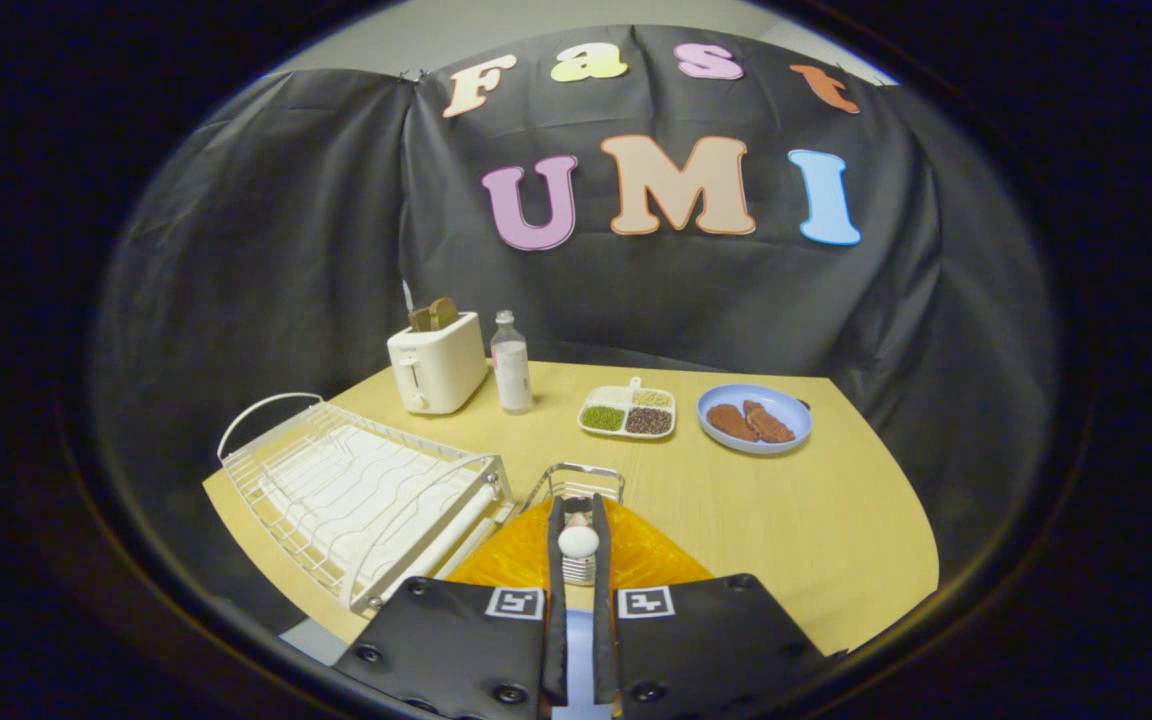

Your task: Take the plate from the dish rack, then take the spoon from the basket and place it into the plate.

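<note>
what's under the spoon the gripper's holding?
The gripper is shut on the spoon, held over the orange plate. The wire basket stands just beyond. The gripper's fingers cover the plate's middle, so anything lying there can't be seen.

Spoon [578,541] handle hidden between closed gripper [578,530] fingers; orange plate [656,560] partly covered; basket [576,482] contents unreadable.

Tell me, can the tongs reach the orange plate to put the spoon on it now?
Probably yes. The tongs are closed on the spoon, right above the orange plate, beside the dish rack. Nothing lies between spoon and plate, and the basket stands just beyond.
</note>
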A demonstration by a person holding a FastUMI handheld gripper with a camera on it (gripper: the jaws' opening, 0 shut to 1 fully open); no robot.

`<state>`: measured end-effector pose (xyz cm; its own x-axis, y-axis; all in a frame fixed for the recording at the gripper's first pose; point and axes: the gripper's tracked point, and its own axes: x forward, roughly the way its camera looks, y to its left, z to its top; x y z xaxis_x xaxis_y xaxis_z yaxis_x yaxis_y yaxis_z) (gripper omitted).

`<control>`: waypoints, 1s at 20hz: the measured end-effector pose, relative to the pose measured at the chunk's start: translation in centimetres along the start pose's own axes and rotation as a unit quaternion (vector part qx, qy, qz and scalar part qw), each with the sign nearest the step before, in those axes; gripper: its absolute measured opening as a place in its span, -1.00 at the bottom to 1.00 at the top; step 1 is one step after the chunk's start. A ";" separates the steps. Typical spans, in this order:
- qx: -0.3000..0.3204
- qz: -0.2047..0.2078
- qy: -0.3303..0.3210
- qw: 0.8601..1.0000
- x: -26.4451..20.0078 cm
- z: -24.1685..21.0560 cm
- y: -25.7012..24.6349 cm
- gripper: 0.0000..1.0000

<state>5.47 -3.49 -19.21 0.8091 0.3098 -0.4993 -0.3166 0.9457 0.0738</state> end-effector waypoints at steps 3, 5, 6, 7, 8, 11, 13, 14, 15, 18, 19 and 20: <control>0.004 -0.020 -0.010 1.000 -2.0 0.8 0.3 -0.75; 0.009 -0.029 -0.013 0.999 -3.2 0.9 0.7 -0.75; 0.010 -0.036 -0.014 0.999 -3.9 0.8 0.8 -0.75; 0.012 -0.042 -0.016 0.999 -4.6 0.9 0.9 -0.75; 0.014 -0.046 -0.018 0.999 -5.1 0.8 1.0 -0.75; 0.030 -0.057 -0.020 0.998 -6.7 0.6 1.5 -0.75; 0.035 -0.065 -0.021 0.997 -7.6 0.3 1.7 -0.75; 0.036 -0.069 -0.021 0.997 -8.0 0.1 1.9 -0.75; 0.037 -0.072 -0.021 0.996 -8.5 -0.1 2.0 -0.75; 0.043 -0.080 -0.023 0.996 -9.5 -0.8 2.4 -0.75; 0.044 -0.079 -0.021 0.996 -9.6 -1.2 2.7 -0.75; 0.044 -0.082 -0.016 0.996 -9.7 -1.9 2.7 -0.75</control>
<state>-4.16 -4.14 -15.77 0.8623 0.1526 -0.4829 -0.1357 0.9883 0.0700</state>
